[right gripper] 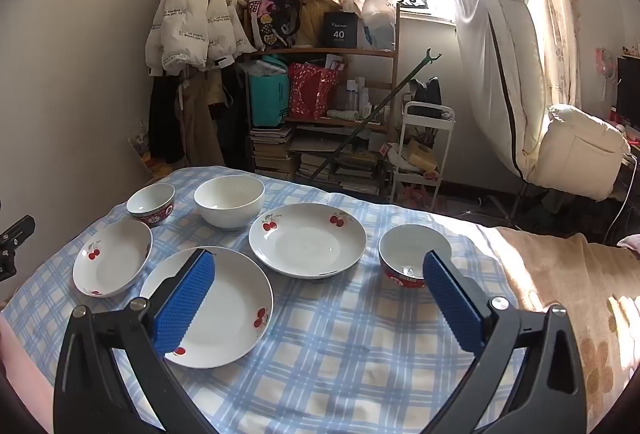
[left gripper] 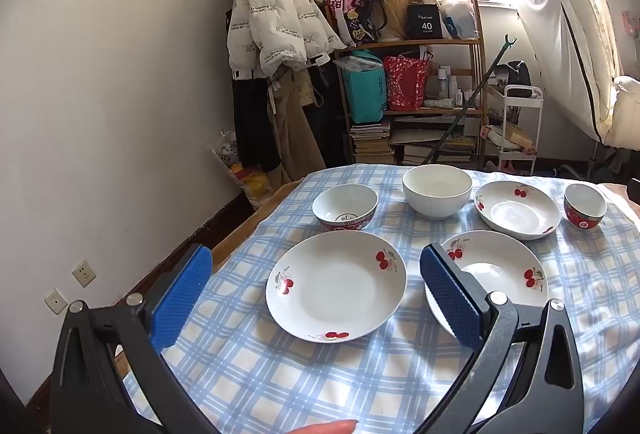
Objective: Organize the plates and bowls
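Observation:
Three white cherry-print plates lie on a blue checked cloth: a left plate (left gripper: 336, 286) (right gripper: 110, 258), a near middle plate (left gripper: 492, 274) (right gripper: 228, 310) and a far plate (left gripper: 516, 210) (right gripper: 308, 240). A plain white bowl (left gripper: 437, 191) (right gripper: 229, 201) stands at the back. A red-patterned bowl (left gripper: 345, 207) (right gripper: 152, 203) sits back left, another red bowl (left gripper: 585, 205) (right gripper: 412, 254) at the right. My left gripper (left gripper: 316, 286) is open and empty above the left plate. My right gripper (right gripper: 320, 290) is open and empty, between the middle plate and the right red bowl.
The table's left edge (left gripper: 240, 234) drops off toward a white wall. A beige blanket (right gripper: 560, 282) covers the table's right side. A cluttered shelf (left gripper: 412, 102) and a white trolley (right gripper: 424, 150) stand behind the table.

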### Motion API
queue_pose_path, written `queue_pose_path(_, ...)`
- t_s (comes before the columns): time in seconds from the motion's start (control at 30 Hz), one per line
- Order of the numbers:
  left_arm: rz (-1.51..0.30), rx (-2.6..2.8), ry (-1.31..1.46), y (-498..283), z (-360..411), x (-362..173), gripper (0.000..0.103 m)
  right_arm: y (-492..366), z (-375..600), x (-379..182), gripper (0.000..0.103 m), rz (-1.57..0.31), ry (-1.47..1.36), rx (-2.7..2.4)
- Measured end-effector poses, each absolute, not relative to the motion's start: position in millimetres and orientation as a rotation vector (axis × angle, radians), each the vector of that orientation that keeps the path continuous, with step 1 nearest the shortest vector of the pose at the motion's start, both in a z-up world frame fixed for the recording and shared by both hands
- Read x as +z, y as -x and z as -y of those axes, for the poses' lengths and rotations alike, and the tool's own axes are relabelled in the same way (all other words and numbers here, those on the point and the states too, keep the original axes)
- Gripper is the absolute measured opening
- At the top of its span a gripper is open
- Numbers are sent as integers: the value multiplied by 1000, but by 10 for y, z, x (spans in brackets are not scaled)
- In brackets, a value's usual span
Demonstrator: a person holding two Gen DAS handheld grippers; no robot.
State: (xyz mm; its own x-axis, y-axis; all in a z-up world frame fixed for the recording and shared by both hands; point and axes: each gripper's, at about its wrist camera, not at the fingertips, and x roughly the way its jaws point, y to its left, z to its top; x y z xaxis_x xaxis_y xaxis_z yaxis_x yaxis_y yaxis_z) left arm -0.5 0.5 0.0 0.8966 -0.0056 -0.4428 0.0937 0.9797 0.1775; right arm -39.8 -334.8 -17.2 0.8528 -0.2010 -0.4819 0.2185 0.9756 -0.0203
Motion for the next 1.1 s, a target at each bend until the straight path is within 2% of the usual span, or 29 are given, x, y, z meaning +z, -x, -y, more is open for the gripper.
queue_pose_path(1.1, -459, -45, -204, 11, 0, 7, 102, 397, 3431, -143, 103, -490, -40, -243)
